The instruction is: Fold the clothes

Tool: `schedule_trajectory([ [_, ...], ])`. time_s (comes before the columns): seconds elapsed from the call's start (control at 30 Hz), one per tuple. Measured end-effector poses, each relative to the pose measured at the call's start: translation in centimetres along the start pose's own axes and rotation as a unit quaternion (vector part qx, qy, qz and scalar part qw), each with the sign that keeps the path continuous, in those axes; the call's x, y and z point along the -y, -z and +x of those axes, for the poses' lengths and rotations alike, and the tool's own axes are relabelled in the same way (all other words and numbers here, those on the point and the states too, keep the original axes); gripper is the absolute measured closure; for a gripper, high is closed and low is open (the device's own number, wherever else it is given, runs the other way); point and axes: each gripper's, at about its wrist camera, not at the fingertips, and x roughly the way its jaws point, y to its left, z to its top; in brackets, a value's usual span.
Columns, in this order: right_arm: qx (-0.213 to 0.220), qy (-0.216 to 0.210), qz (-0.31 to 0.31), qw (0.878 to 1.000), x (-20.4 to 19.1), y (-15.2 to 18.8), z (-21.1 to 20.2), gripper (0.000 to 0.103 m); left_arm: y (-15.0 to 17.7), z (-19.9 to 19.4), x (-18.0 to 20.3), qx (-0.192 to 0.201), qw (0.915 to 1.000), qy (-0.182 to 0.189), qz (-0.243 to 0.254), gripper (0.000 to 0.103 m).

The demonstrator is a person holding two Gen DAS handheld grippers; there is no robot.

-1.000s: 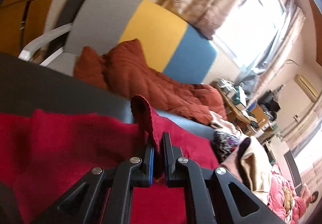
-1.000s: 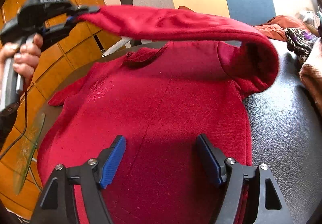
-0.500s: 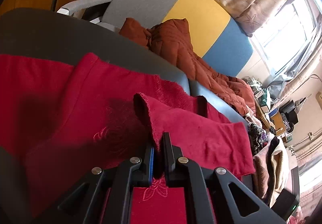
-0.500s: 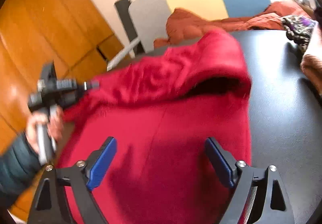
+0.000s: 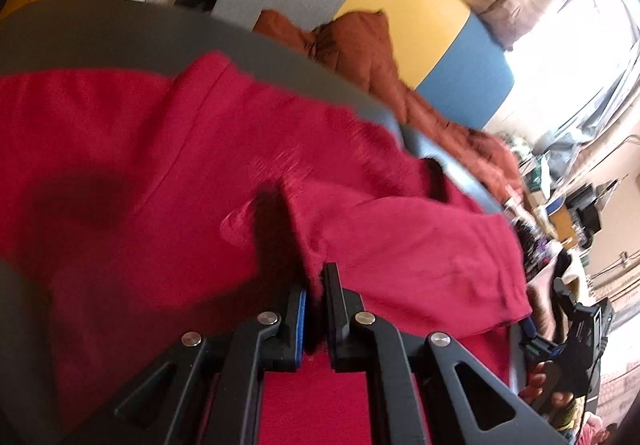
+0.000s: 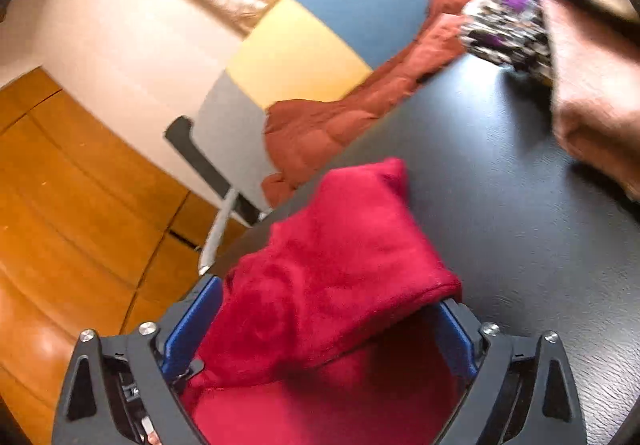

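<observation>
A red sweater lies spread on the dark table. One sleeve is laid across its body. My left gripper is shut on that sleeve's cuff, low over the cloth. At the right edge of the left wrist view a hand holds my right gripper at the sweater's far side. In the right wrist view the folded shoulder of the sweater bulges between the blue pads. The right gripper is opening wide, and its pads do not press on the cloth.
A chair with a grey, yellow and blue back stands behind the table, a rust quilted jacket draped on it. A patterned garment and a tan garment lie at the table's right end. Wooden panelling covers the left.
My left gripper came down with the sleeve and laid it across the sweater's body. My right gripper rolled, swung toward the sweater's right shoulder and opened wider.
</observation>
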Motion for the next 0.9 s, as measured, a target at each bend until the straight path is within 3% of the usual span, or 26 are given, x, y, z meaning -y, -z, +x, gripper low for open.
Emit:
schedule_trajectory([
  [0.07, -0.013, 0.009, -0.004, 1.000, 0.5, 0.8, 0.0, 0.013, 0.3, 0.0, -0.1, 0.001, 1.0000, 0.001, -0.002, 0.096],
  [0.3, -0.059, 0.035, -0.100, 0.993, -1.2, 1.9, -2.1, 0.013, 0.0, -0.7, 0.3, 0.004, 0.9999, 0.002, 0.009, 0.096],
  [0.5, -0.044, 0.016, -0.175, 0.983, -4.4, 0.7, -4.0, 0.012, -0.1, -0.6, 0.3, 0.007, 0.9998, 0.003, 0.016, 0.096],
  [0.63, -0.045, 0.010, -0.198, 0.979, -6.6, -1.3, -1.0, 0.012, 0.2, -0.3, 0.0, 0.006, 0.9999, 0.003, 0.013, 0.095],
  [0.77, -0.060, 0.056, -0.214, 0.973, -7.2, -2.8, 4.2, 0.012, 0.3, -0.3, 0.3, 0.009, 0.9996, -0.003, 0.025, 0.095],
  [0.9, -0.081, 0.096, -0.191, 0.973, -5.0, -3.1, 7.2, 0.013, 0.5, -0.2, 0.3, 0.014, 0.9990, -0.005, 0.042, 0.094],
])
